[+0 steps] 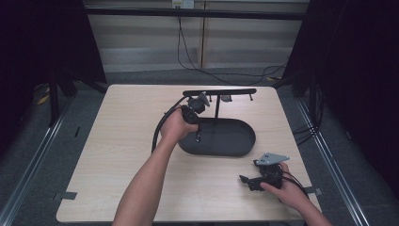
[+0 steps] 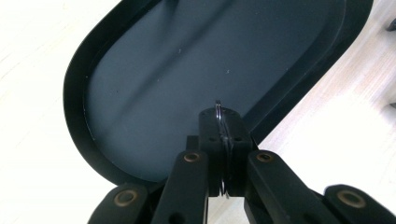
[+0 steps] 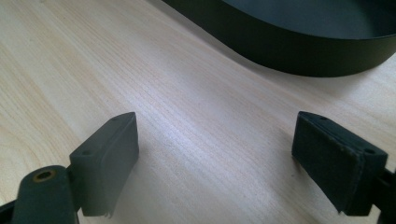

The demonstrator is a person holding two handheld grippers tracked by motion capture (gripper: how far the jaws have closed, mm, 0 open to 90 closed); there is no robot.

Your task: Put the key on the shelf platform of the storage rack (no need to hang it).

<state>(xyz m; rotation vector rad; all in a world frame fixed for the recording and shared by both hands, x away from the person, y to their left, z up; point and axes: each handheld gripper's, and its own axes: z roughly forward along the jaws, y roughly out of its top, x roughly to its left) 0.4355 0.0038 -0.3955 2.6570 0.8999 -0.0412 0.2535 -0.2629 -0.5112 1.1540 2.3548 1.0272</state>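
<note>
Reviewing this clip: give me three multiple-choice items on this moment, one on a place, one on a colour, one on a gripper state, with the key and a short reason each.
1. Where is the left gripper?
A. over the tray
B. at the table's near left corner
C. off the table

2. What colour is the oval tray?
A. white
B. red
C. black

3. How do the right gripper's jaws stand?
A. shut on a ring
B. wide open, holding nothing
C. shut on the tray's rim

Key: 1 A, the left gripper view looks down into the tray past its jaws, which pinch a thin metal ring. 2 C, the tray is dark in all three views. 3 B, bare table shows between the pads.
</note>
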